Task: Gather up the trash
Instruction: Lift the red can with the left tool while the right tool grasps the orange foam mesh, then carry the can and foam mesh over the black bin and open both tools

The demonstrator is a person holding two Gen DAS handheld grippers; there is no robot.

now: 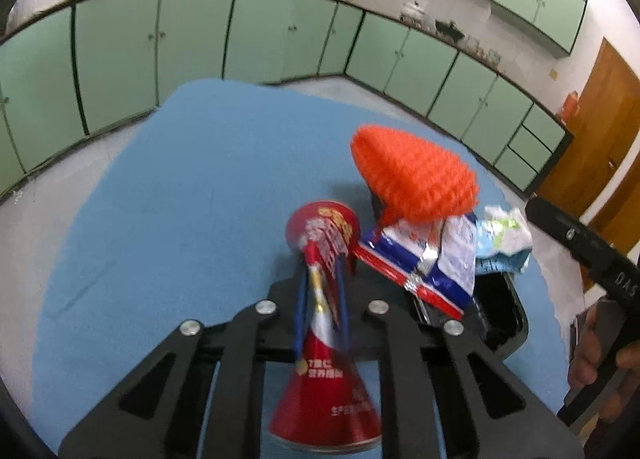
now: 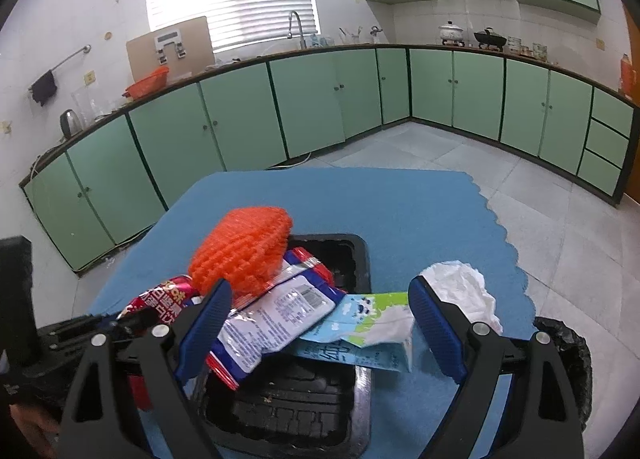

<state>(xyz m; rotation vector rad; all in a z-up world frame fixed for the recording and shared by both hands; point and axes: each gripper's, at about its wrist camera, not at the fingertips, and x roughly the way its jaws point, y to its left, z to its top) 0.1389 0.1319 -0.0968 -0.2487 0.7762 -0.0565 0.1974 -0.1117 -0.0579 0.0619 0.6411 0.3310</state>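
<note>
My left gripper (image 1: 322, 259) is shut on a red snack wrapper (image 1: 326, 339) and holds it just left of a black plastic tray (image 1: 508, 311). The wrapper shows in the right wrist view (image 2: 160, 299). The tray (image 2: 360, 259) holds an orange foam fruit net (image 2: 240, 253), a blue-white-red snack bag (image 2: 272, 319) and a flattened milk carton (image 2: 360, 331). Crumpled white paper (image 2: 464, 291) lies at the tray's right. My right gripper (image 2: 320, 323) is open, its fingers either side of the bag and carton above the tray.
Everything sits on a blue mat (image 1: 180, 199) over a table, with grey floor tiles (image 2: 560, 227) beyond. Green kitchen cabinets (image 2: 312, 99) line the walls. A brown door (image 1: 600, 131) stands at the right. A black object (image 2: 568, 347) lies at the mat's right edge.
</note>
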